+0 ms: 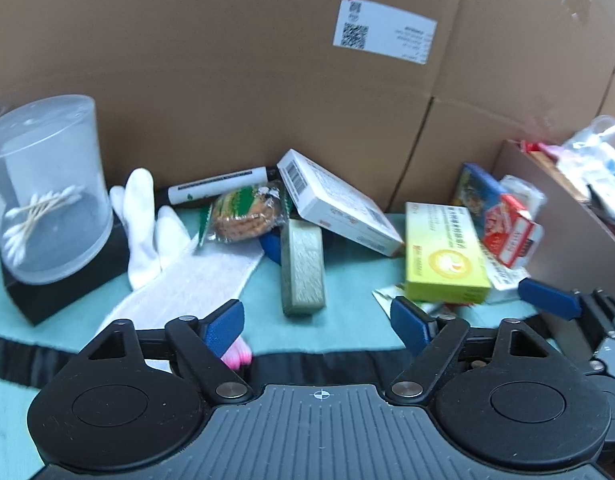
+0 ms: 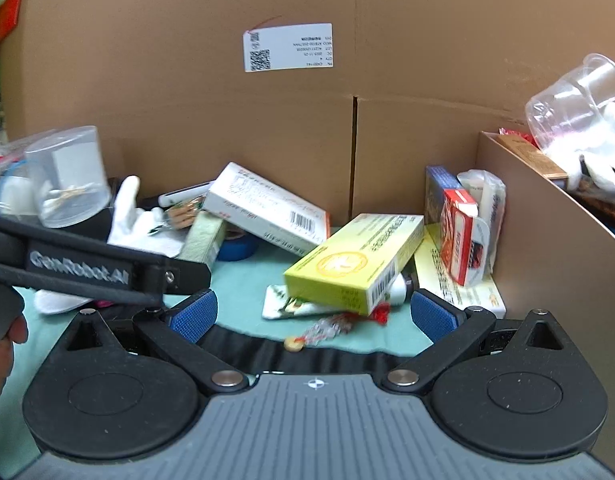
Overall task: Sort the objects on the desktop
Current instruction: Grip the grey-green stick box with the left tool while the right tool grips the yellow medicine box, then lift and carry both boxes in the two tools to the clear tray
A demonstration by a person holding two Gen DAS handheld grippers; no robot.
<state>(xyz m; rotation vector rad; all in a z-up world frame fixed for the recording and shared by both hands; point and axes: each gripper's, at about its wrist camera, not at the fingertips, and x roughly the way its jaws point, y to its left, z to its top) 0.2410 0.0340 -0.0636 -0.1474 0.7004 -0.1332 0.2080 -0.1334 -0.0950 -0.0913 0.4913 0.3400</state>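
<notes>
A clutter of objects lies on a teal cloth [image 1: 347,320]. A yellow-green medicine box [image 1: 443,256] [image 2: 355,260], a white medicine box [image 1: 335,204] [image 2: 267,212], a grey-green bar [image 1: 302,268], a biscuit packet [image 1: 245,216], a marker [image 1: 219,190] and a white glove [image 1: 179,276] show. My left gripper [image 1: 315,324] is open and empty, just short of the bar. My right gripper [image 2: 313,316] is open and empty, in front of the yellow-green box, above a red tasselled charm [image 2: 335,326]. A pink item [image 1: 237,356] sits under the left finger.
A clear cotton-swab tub [image 1: 47,192] on a black base stands at left. A brown bin [image 2: 555,248] at right holds a plastic cup [image 2: 575,104] and other things. A red pack [image 2: 461,236] and blue box [image 2: 435,192] lean against it. Cardboard [image 1: 247,60] walls the back.
</notes>
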